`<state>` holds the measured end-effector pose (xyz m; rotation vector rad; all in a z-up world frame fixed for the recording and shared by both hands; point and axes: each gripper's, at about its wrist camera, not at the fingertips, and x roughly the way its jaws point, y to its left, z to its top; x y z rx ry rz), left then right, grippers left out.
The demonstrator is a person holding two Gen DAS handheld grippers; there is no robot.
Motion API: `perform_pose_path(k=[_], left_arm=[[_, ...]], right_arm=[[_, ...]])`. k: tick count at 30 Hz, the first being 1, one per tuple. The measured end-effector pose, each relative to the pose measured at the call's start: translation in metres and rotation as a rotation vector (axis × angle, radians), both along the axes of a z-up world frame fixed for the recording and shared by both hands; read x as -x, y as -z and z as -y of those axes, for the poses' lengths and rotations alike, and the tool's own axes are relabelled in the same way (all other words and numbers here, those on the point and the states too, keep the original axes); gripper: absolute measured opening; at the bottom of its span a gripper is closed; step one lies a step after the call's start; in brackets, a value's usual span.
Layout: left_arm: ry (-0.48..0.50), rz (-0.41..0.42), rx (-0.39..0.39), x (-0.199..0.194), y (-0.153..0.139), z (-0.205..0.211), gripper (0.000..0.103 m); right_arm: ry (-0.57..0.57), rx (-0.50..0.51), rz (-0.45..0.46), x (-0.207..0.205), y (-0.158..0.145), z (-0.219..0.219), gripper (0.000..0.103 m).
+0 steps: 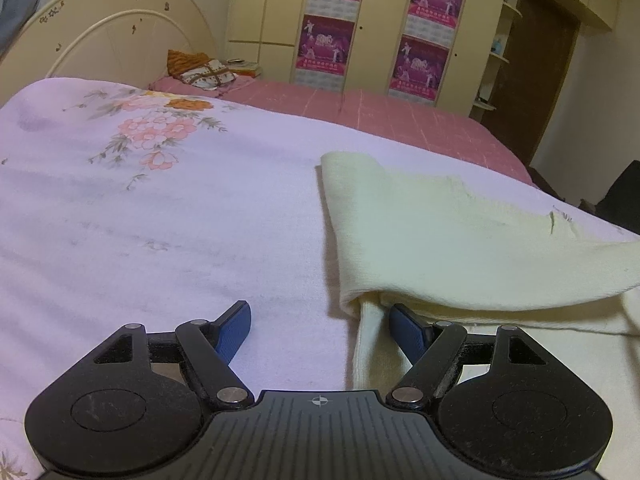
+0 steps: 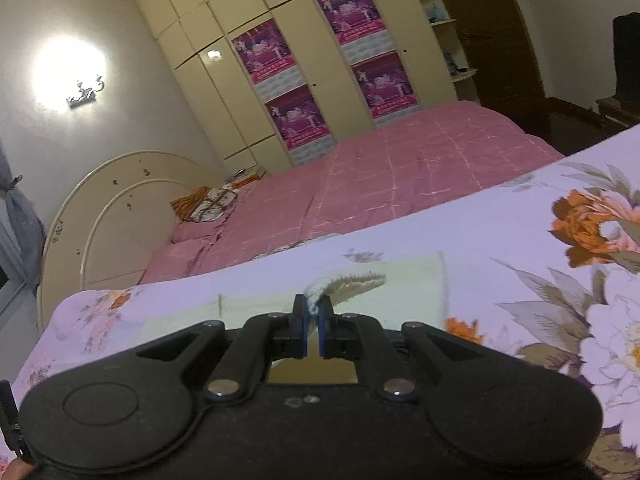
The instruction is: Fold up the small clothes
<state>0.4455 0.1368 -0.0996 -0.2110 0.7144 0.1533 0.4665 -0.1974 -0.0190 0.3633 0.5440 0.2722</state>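
A small cream-coloured garment [image 1: 460, 236] lies partly doubled over on the lilac flowered blanket [image 1: 160, 220]. My left gripper [image 1: 320, 324] is open low over the blanket, its right blue finger [image 1: 406, 330] tucked beside the garment's folded near corner, the left finger over bare blanket. In the right wrist view my right gripper [image 2: 314, 312] is shut on a pinched edge of the cream garment [image 2: 344, 284], which rises off the blanket between the blue pads. The rest of the garment [image 2: 256, 312] lies flat behind the fingers.
A pink checked bedspread [image 1: 400, 120] covers the bed beyond the blanket. Folded patterned cloths [image 1: 204, 70] sit by the cream headboard [image 1: 108, 36]. A wardrobe with magenta posters [image 1: 332, 20] stands behind; a dark door [image 1: 536, 80] is at the right.
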Motion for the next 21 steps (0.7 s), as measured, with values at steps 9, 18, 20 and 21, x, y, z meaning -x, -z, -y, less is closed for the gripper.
perform_pose_path(k=[9,18,20,21], left_arm=[[0.015,-0.005,-0.021,-0.002,0.002,0.002,0.077],[0.036,-0.014,-0.032,-0.002,0.002,0.002,0.077],[0.040,-0.016,-0.035,-0.002,0.002,0.003,0.077],[0.041,-0.018,-0.036,-0.002,0.001,0.003,0.077]], right_arm=[[0.022,0.018,-0.031,0.006,0.014,0.009,0.006],[0.035,0.027,-0.076,0.012,0.033,0.017,0.006],[0.037,0.027,-0.087,0.012,0.038,0.019,0.006],[0.038,0.029,-0.092,0.013,0.040,0.019,0.006]])
